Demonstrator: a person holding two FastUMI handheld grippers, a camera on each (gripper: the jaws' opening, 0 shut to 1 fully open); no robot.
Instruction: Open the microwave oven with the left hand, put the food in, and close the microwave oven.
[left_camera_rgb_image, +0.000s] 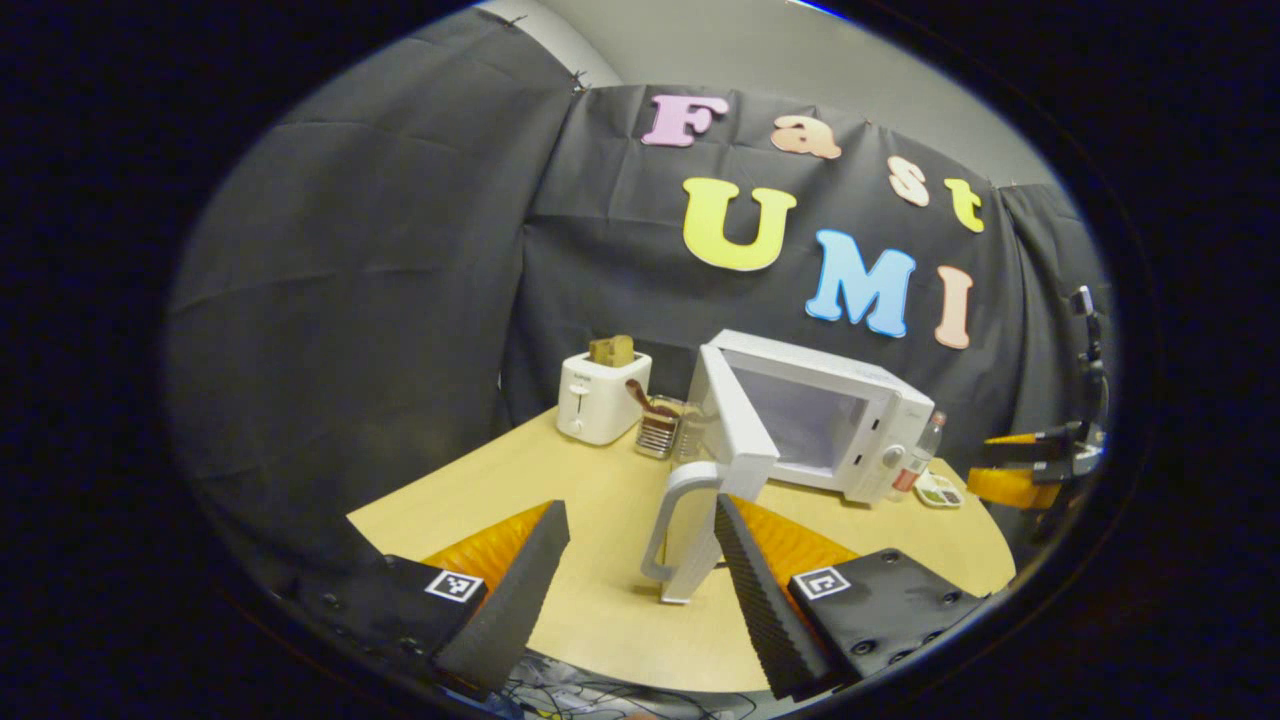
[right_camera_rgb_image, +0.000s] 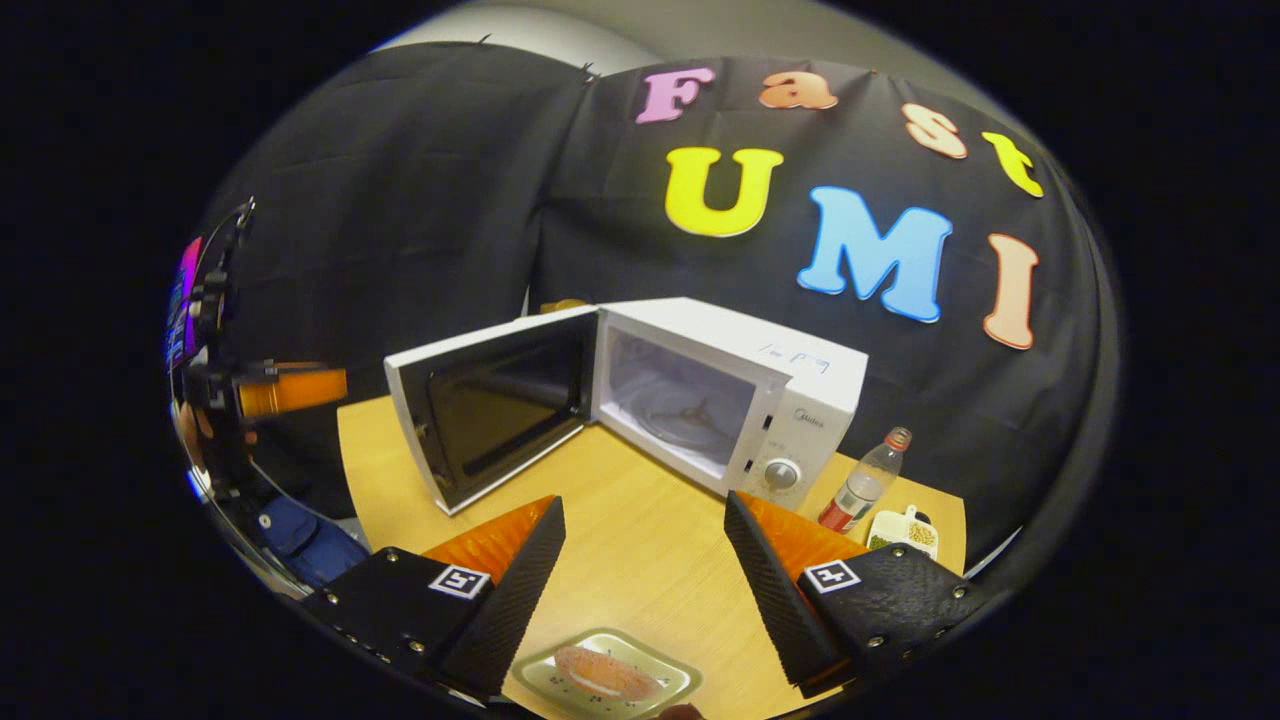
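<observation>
The white microwave (left_camera_rgb_image: 850, 420) stands on the wooden table (left_camera_rgb_image: 560, 470) with its door (left_camera_rgb_image: 735, 420) swung wide open. The door's handle (left_camera_rgb_image: 672, 515) sits just ahead of my open left gripper (left_camera_rgb_image: 640, 515), close to its right finger and not pinched. In the right gripper view the microwave (right_camera_rgb_image: 800, 385) shows its empty cavity with the turntable (right_camera_rgb_image: 690, 410), and the door (right_camera_rgb_image: 490, 405) hangs to the left. A small greenish plate with pinkish food (right_camera_rgb_image: 605, 678) lies on the table's near edge, low between the fingers of my open right gripper (right_camera_rgb_image: 645, 510).
A white toaster (left_camera_rgb_image: 600, 395) with bread and a small metal rack (left_camera_rgb_image: 660, 425) stand left of the microwave. A bottle (right_camera_rgb_image: 865, 485) and a small dish (right_camera_rgb_image: 905, 530) sit to its right. The right gripper (left_camera_rgb_image: 985, 465) shows far right, and the left gripper (right_camera_rgb_image: 335, 385) far left.
</observation>
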